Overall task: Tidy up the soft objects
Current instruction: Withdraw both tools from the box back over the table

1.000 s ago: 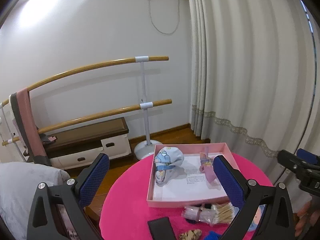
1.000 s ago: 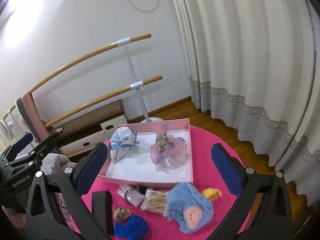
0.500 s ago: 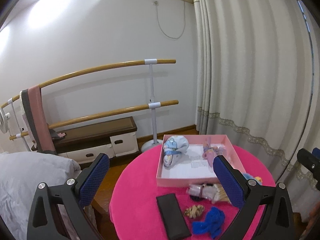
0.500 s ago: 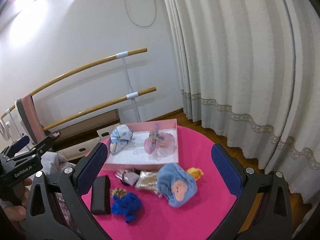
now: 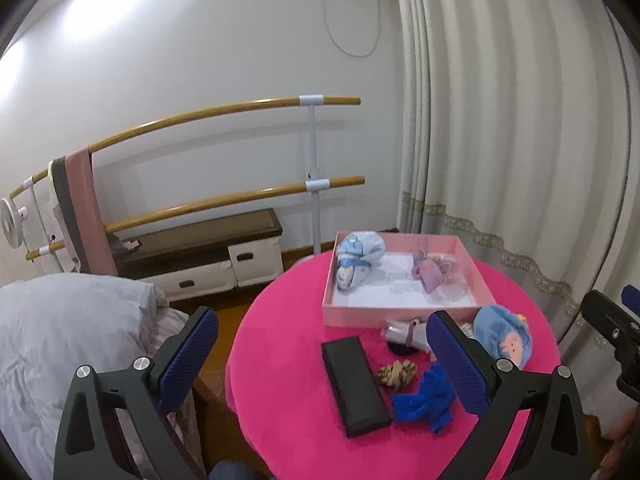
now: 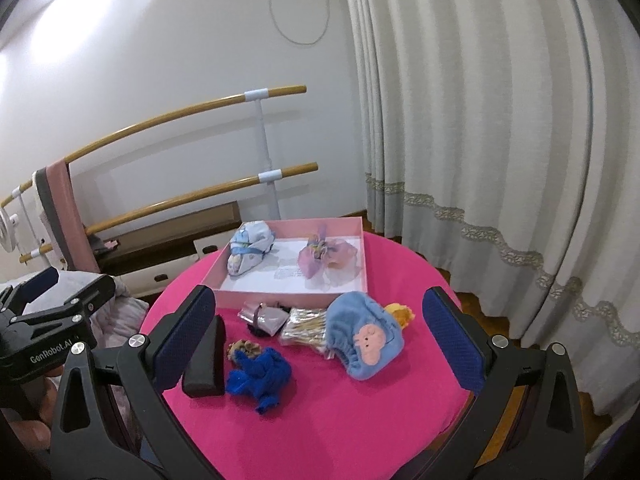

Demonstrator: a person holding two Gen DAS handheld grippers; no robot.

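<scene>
Table: hot pink cloth. Box: pale pink walls, white floor. Pouch: light blue and white print. Scrunchie: lilac-pink sheer. Plush cap: blue with pink face patch. Knit item: royal blue. Case: black.

Each tool is a matte black frame that forks into two triangular, cut-out arms. Each arm ends in a flat finger faced with a dark blue, finely ribbed pad, and round silver screws sit at the arm joints. The left tool, seen from the right wrist, carries white "GenRobot.AI" lettering on its black body. The right tool shows the same black body with a blue tip.
</scene>
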